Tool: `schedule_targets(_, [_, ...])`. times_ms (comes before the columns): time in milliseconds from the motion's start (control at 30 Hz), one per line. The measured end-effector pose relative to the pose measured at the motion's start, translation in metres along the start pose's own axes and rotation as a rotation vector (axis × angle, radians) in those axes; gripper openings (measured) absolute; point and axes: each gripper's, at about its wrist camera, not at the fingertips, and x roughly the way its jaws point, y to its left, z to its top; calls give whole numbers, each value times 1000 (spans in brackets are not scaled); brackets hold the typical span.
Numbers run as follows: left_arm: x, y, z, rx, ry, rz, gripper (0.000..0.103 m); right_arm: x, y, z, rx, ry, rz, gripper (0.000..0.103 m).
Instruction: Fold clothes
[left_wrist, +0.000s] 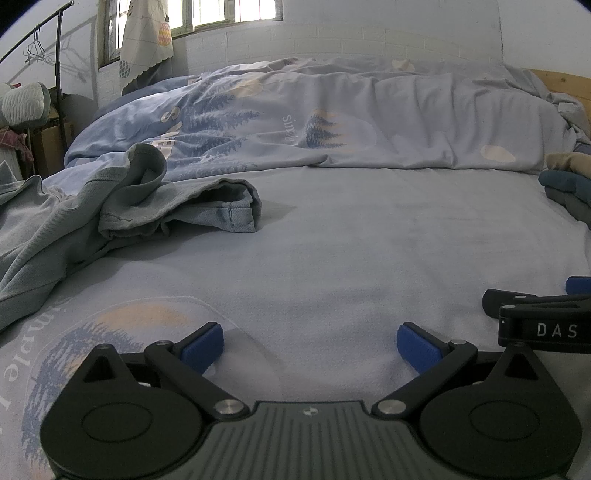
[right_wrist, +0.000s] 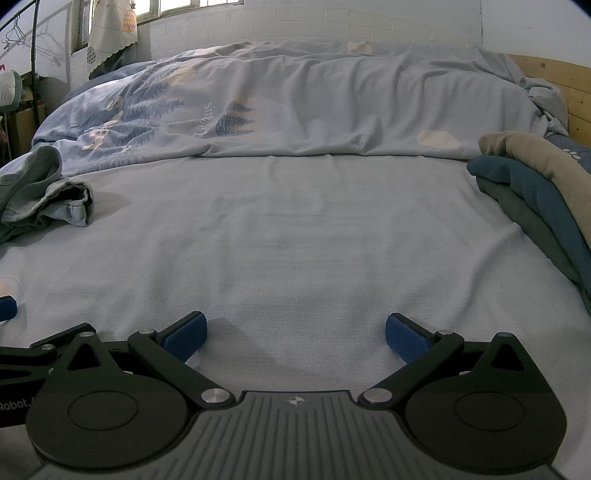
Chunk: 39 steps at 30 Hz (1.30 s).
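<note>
A: How do the jaws stand?

B: Wide apart on both the left gripper (left_wrist: 310, 345) and the right gripper (right_wrist: 295, 336), nothing between them, just the bed sheet (left_wrist: 351, 240) below.

A: And the clothes?

B: A crumpled grey-blue garment (left_wrist: 110, 206) lies at ten o'clock in the left view. A folded stack (right_wrist: 535, 184) sits at two o'clock in the right view, before the rumpled duvet (right_wrist: 295, 103).
</note>
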Motion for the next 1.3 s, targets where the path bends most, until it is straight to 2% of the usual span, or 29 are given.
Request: schedule_targets(1300, [-1, -1, 0, 7, -2, 8, 103, 1, 1, -1, 0, 0, 0, 103])
